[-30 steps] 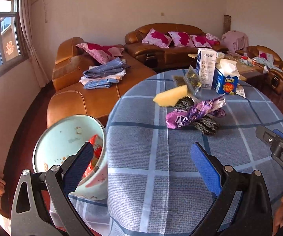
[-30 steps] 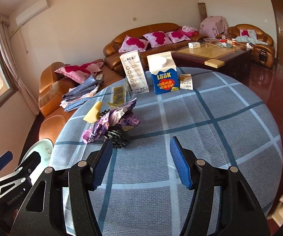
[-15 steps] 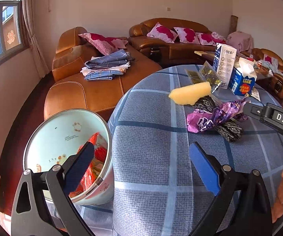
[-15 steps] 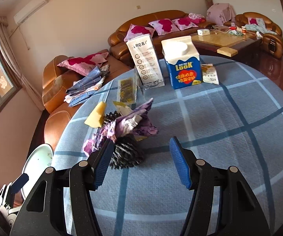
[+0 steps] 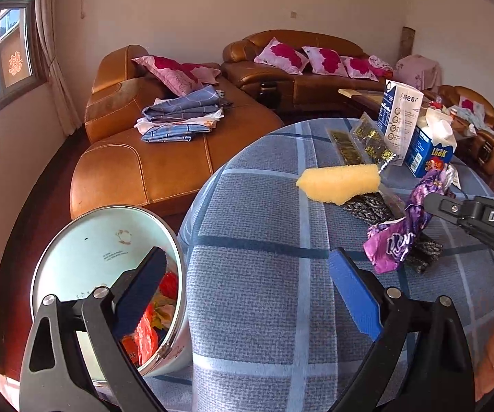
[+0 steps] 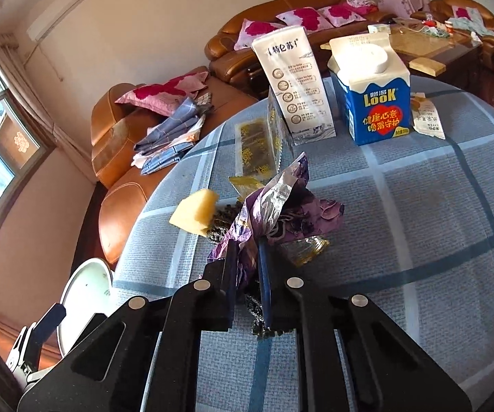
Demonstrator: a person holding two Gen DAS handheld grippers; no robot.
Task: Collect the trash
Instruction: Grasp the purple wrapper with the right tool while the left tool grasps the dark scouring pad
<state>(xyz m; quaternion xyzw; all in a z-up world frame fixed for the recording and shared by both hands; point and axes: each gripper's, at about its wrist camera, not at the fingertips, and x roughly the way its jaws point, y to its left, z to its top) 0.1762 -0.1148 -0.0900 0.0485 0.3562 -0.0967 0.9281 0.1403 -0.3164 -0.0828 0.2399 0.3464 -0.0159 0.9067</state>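
A crumpled purple foil wrapper (image 6: 291,206) lies on the blue checked round table (image 6: 418,206), over a dark woven scrap (image 6: 219,226) and beside a yellow sponge (image 6: 195,213). My right gripper (image 6: 247,243) is closing, and its pads pinch the wrapper's near end. From the left wrist view the wrapper (image 5: 401,237) shows at the right with the right gripper (image 5: 453,209) on it. My left gripper (image 5: 247,254) stands wide at the table's left edge, its jaws closing a little with nothing between them. Below its left finger stands a pale trash bin (image 5: 103,233) with red wrappers inside.
Two cartons, one white (image 6: 291,82) and one blue (image 6: 374,96), stand at the table's far side with seaweed packets (image 6: 254,147) and a paper slip (image 6: 425,120). A gold wrapper (image 6: 302,250) lies under the purple one. A brown leather sofa (image 5: 164,164) sits behind the bin.
My right gripper moved forward to the purple wrapper and closed on its near end. My left gripper drifted left, bringing more of the bin into view.
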